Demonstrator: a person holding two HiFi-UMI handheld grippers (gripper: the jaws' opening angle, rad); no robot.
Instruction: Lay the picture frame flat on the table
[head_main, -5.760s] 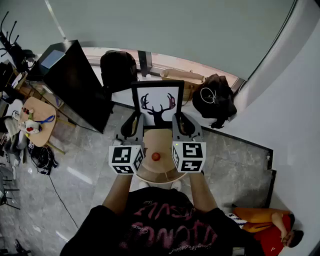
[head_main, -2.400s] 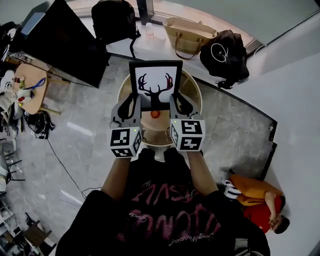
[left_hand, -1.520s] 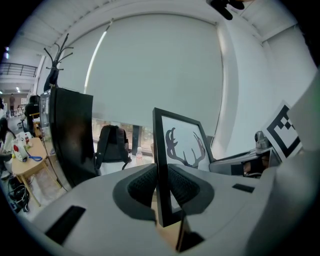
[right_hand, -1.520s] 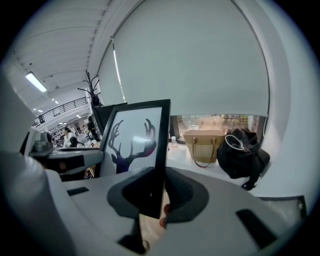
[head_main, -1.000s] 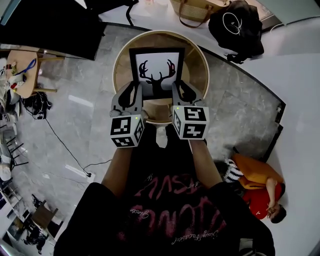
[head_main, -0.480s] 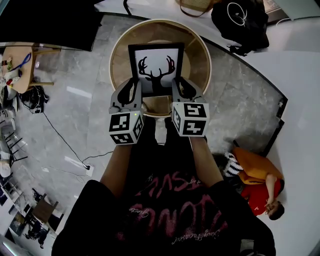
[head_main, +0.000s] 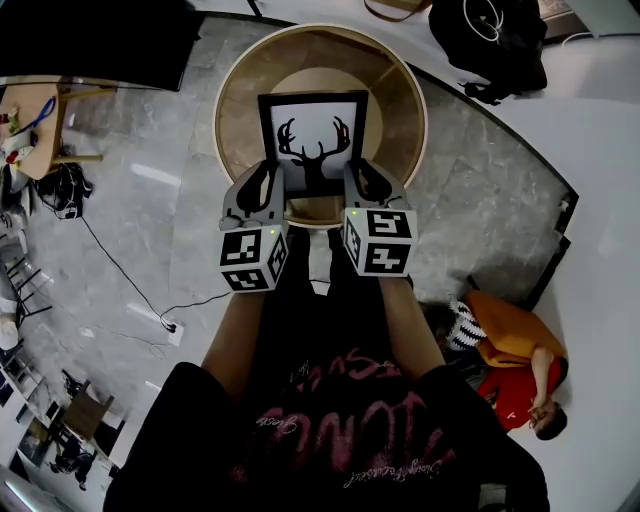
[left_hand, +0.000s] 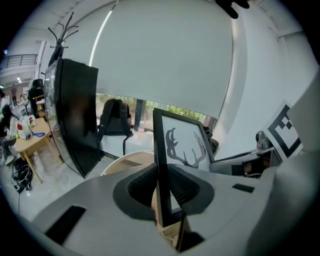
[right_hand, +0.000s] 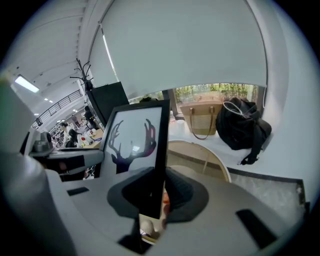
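Picture frame (head_main: 313, 140) is in our grip over the round wooden table (head_main: 236, 100), face turned toward us, its long axis running from the near edge of the table toward the far edge in the head view. We cannot tell whether its bottom edge touches the table or hangs just above it.

We see bare table beyond the frame on the far side and to its left and right. We judge there is room for the whole frame to lie inside the rim; the near side, under our grippers, is the tightest.

We hold the frame by its two side rails, low down. Our left gripper (head_main: 262, 188) has its fingers closed on the left rail (left_hand: 161, 170), seen edge-on and upright in the left gripper view. Our right gripper (head_main: 362, 186) has its fingers pinched on the right rail (right_hand: 158, 155). Both are equally near, one on each side.

The next move, we judge, is to tip the top edge away from us and lower both grippers together.

A small reddish thing (right_hand: 165, 199) shows just behind the frame by the right fingers; we cannot tell what it is.
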